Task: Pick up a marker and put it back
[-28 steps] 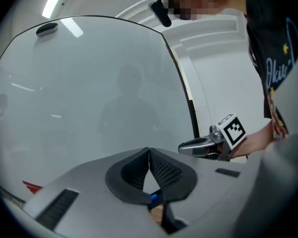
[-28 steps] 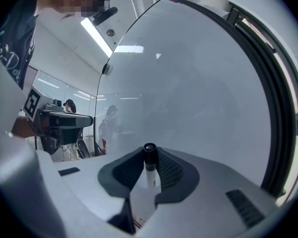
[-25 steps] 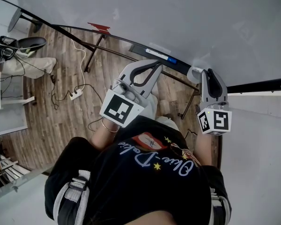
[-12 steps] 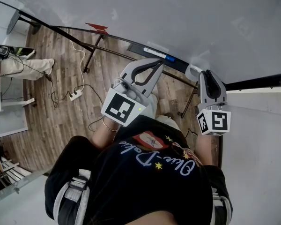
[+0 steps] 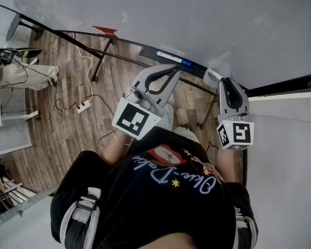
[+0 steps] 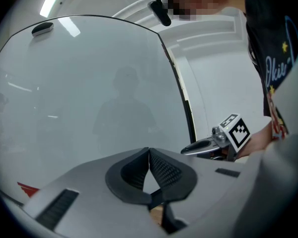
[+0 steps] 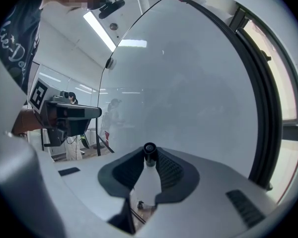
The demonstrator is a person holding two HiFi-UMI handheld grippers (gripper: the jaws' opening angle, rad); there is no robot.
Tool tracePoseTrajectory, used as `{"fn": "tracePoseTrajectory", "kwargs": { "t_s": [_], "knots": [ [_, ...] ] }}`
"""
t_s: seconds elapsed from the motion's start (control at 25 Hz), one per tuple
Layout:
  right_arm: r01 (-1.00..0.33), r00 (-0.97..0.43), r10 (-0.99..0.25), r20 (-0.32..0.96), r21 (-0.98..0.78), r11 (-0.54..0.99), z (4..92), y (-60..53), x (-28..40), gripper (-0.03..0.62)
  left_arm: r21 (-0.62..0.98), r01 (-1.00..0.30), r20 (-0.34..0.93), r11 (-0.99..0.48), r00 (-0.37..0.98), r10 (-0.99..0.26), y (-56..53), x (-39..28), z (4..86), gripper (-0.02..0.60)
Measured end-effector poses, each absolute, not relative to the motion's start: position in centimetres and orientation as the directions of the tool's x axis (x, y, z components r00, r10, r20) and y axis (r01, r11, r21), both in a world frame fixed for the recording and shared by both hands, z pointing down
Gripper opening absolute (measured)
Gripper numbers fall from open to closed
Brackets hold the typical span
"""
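Note:
My right gripper (image 7: 149, 158) is shut on a marker (image 7: 149, 152) with a white barrel and a black end; the marker stands between the pads and points at the whiteboard (image 7: 188, 83). In the head view the right gripper (image 5: 222, 81) holds the marker's white end (image 5: 211, 75) close to the whiteboard's lower edge. My left gripper (image 6: 149, 156) is shut with nothing between its pads. It hovers in front of the whiteboard (image 6: 89, 93), left of the right gripper (image 6: 213, 144). A second marker (image 5: 173, 59), white and blue, lies on the black ledge (image 5: 150, 52) under the whiteboard.
A small red object (image 5: 104, 30) sits on the board's ledge farther left. The board's metal stand legs (image 5: 98, 61) reach down to the wooden floor. A power strip with cables (image 5: 83, 105) lies there, and a person's legs (image 5: 20, 74) show at the far left.
Both grippers have drifted slightly up and left along the board's lower edge. The right gripper still holds the marker; the left stays shut.

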State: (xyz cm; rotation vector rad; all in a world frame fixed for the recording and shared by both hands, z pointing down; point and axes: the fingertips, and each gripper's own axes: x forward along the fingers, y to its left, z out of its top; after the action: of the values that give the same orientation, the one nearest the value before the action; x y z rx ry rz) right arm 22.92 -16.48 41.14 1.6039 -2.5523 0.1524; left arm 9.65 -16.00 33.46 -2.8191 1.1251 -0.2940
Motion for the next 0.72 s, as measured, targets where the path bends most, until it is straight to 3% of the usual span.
{"fn": "tracePoseTrajectory", "kwargs": {
  "t_s": [0.72],
  "knots": [
    [-0.913, -0.4, -0.896, 0.191, 0.001, 0.408, 41.5, -16.12, 23.28, 0.077, -0.159, -0.668, 0.141, -0.727, 0.713, -0.687, -15.4, 9.86, 33.52, 0.003]
  ]
}}
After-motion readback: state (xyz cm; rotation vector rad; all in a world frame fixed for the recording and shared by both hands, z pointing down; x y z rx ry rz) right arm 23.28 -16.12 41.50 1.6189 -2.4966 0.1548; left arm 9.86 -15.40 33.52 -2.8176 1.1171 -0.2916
